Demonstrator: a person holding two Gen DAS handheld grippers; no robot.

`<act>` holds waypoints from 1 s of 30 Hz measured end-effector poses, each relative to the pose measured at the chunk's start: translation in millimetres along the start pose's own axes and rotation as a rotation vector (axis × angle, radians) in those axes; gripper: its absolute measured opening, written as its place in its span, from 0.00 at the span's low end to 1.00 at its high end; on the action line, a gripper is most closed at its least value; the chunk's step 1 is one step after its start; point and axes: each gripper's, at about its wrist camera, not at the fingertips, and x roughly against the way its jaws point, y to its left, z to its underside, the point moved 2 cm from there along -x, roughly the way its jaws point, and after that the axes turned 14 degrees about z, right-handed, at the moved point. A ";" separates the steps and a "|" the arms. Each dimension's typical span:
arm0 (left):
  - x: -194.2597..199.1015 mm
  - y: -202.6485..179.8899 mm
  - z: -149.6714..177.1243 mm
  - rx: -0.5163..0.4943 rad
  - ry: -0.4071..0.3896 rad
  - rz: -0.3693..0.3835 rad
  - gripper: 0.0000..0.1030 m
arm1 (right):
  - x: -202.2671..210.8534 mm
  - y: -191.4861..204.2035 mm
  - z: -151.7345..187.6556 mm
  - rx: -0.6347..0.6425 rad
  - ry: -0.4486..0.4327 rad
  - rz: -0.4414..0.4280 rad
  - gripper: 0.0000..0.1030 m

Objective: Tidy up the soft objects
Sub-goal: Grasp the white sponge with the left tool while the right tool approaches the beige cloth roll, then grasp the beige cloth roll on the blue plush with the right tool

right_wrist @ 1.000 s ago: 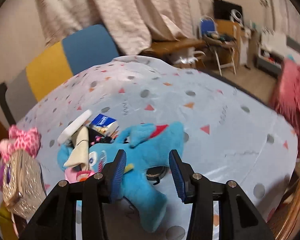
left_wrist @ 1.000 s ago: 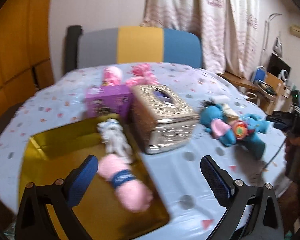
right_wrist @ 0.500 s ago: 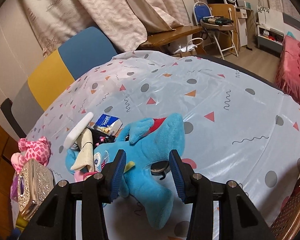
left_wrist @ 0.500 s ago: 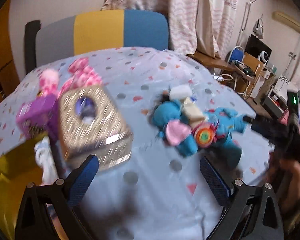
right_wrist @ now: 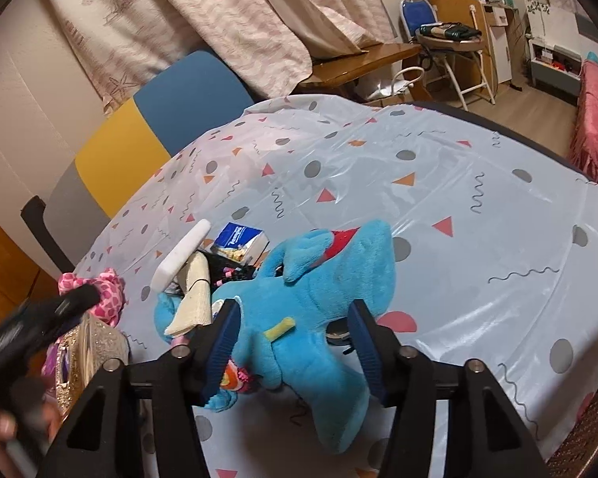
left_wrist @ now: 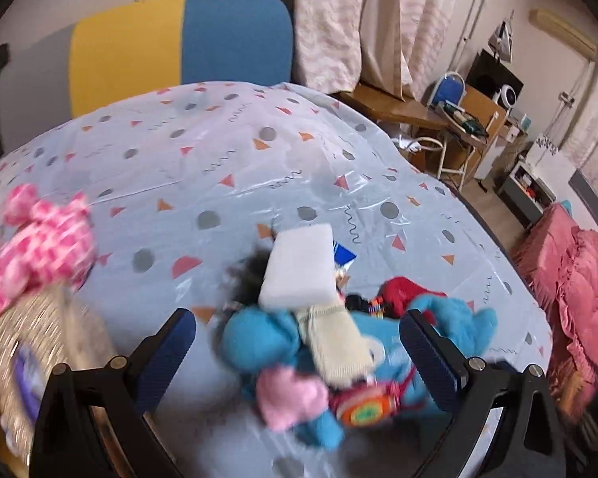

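We hold our right gripper (right_wrist: 295,342) low over the blue plush (right_wrist: 319,290), which lies on the dotted tablecloth (right_wrist: 438,167) near the table's middle. Its jaws are opening, the plush's body sits between them, and the blue pads no longer press its sides. Our left gripper (left_wrist: 299,354) has its jaws wide apart and empty, hovering over the same pile: a white sponge (left_wrist: 299,267) leans on top, a cream cloth (left_wrist: 335,338) beneath it, a pink heart (left_wrist: 291,398) in front. A tissue pack (right_wrist: 239,239) lies just behind the plush. The pink spotted toy (left_wrist: 40,239) and gold box (right_wrist: 83,354) sit off to the left
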 end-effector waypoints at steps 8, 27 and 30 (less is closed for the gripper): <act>-68.1 15.6 -29.8 0.021 0.091 -0.022 1.00 | -7.3 2.8 1.7 0.002 0.045 -0.047 0.57; 29.5 -18.7 27.4 -0.146 -0.052 -0.012 0.53 | -10.9 -4.8 1.4 -0.022 0.057 -0.022 0.57; 53.2 -28.4 79.3 -0.206 -0.046 -0.045 0.53 | -10.3 -7.6 1.6 -0.036 0.060 -0.022 0.57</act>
